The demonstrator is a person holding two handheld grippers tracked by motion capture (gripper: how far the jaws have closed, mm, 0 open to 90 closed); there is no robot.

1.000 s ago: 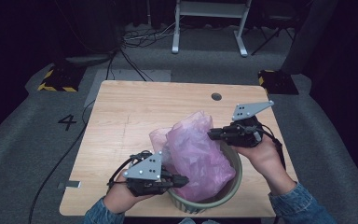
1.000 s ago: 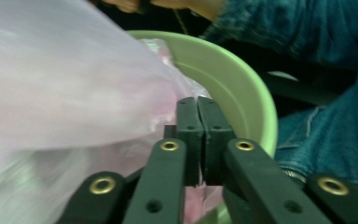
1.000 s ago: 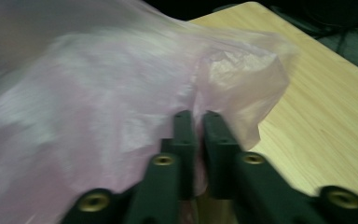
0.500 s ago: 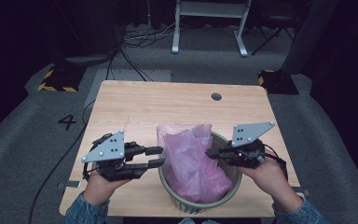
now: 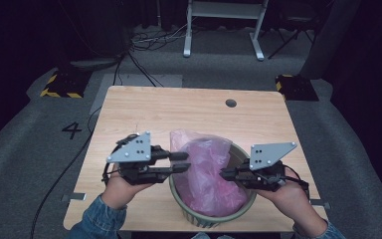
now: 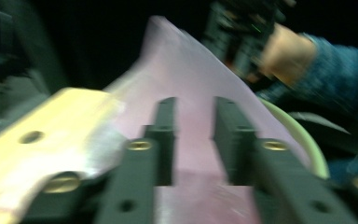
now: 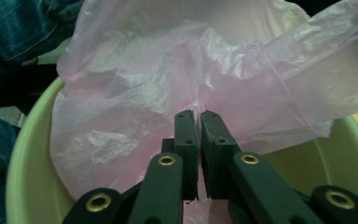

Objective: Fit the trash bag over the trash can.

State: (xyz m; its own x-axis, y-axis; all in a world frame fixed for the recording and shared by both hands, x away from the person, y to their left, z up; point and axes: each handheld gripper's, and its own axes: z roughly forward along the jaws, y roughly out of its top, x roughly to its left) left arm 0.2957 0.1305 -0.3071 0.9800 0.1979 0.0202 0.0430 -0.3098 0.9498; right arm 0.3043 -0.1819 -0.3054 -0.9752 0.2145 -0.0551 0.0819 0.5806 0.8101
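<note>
Inside the bin (image 5: 238, 209), pink bag (image 5: 206, 174) stands upright, right gripper (image 5: 225, 174) clamping it, left gripper (image 5: 185, 162) apart.

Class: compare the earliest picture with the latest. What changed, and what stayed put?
The left tool let go of the pink bag and drew back leftward, its jaws opening, then partly closing. The right tool pulled the bag's edge toward the bin's right rim. The bin stayed put.
</note>
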